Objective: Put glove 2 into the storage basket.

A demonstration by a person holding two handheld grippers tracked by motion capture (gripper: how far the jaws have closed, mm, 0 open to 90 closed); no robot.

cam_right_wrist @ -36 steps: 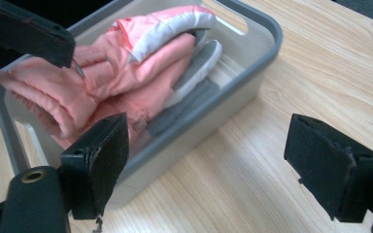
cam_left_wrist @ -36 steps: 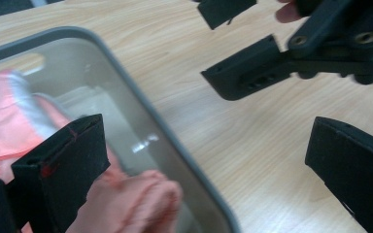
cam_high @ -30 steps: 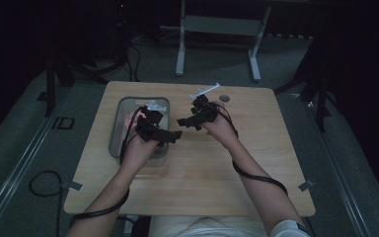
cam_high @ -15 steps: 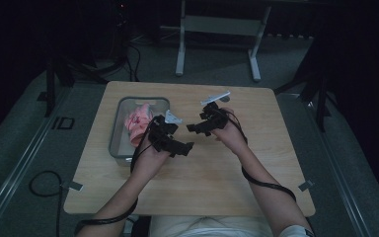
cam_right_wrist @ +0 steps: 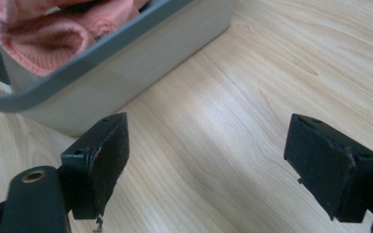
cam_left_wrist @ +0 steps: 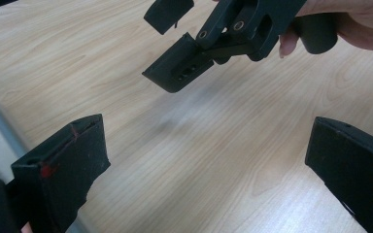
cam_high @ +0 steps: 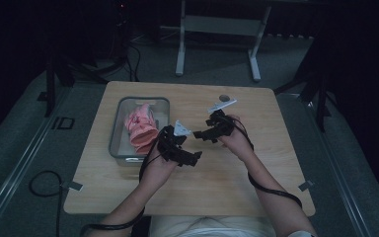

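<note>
The pink cloth point(cam_high: 140, 129) lies bunched in the grey bin point(cam_high: 120, 148) near the desk's left edge, its length running front to back. The left gripper point(cam_high: 193, 157) hovers nearer, just right of the bin; the right gripper point(cam_high: 201, 134) faces it. Both stand wide, holding nothing.

Both matte black plastic hand-held claws, left claw point(cam_high: 196, 157) and right claw point(cam_high: 198, 134), have blocky rectangular jaws; the left's near jaw bears red smudges. Black cables point(cam_high: 271, 190) trail along bare forearms.
</note>
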